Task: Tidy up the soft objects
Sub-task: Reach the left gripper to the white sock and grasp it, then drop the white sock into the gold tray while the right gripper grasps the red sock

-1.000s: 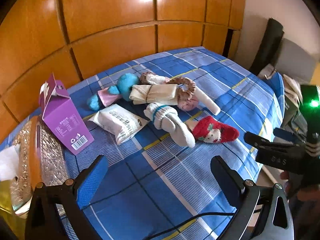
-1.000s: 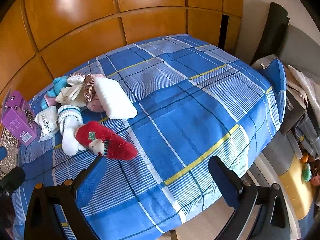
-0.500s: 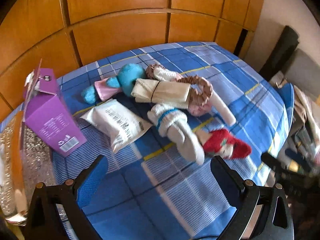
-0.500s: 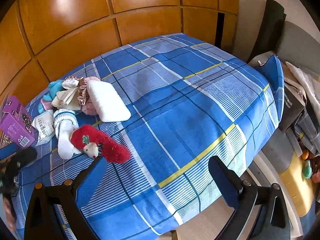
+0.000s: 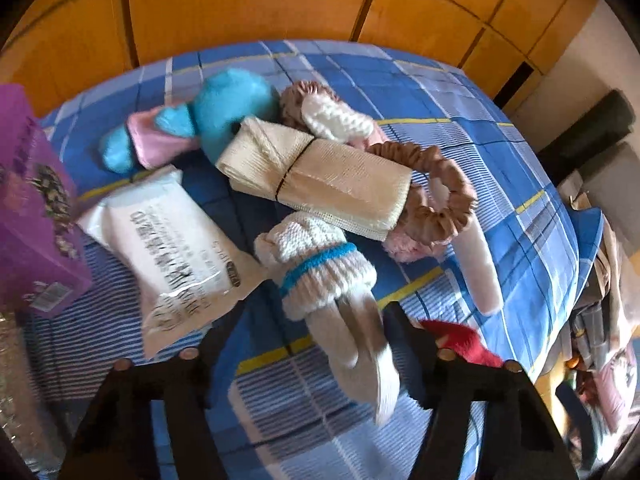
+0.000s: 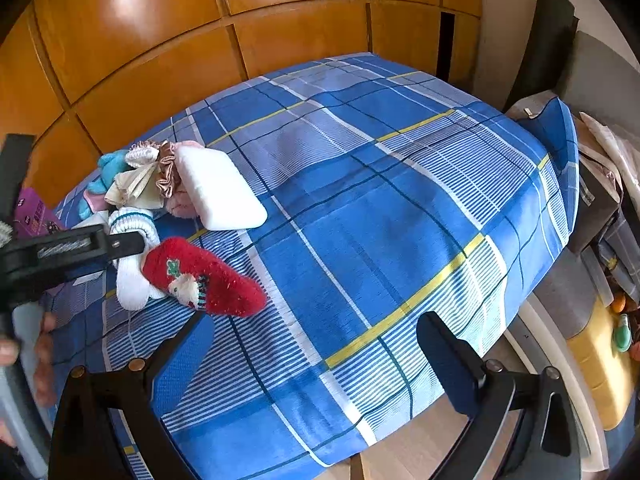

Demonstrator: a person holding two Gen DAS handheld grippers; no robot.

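While the left gripper [image 5: 310,340] hangs low over the heap of soft things, its jaws have just been closing and now stand about half apart, one finger on either side of the white sock with a blue band [image 5: 340,296]. The sock's foot lies between them, but the blur keeps me from saying whether the pads press on it yet. Seen from the right side, that same tool reaches in from the left above the sock [image 6: 130,276], a person's hand [image 6: 42,356] behind it.

Held off over the near edge of the bed, the right gripper [image 6: 314,354] is spread wide with nothing between its blue pads [image 6: 182,364], touching only air.

Just beside the white sock lies a red Christmas sock [image 6: 204,278], touching it. Behind them sit a folded beige cloth tied with a band [image 5: 320,178], a brown scrunchie [image 5: 440,196], a turquoise plush toy [image 5: 228,104], a white knitted piece [image 5: 340,120] and a white pad [image 6: 218,194], all bunched together. A sealed white packet [image 5: 172,248] rests left of the sock, and a purple carton [image 5: 32,220] stands at the far left; what is inside I cannot tell.

Everything lies on a blue plaid bedspread [image 6: 380,208], backed by orange wooden panels [image 6: 160,32]. Clutter fills the floor to the right.
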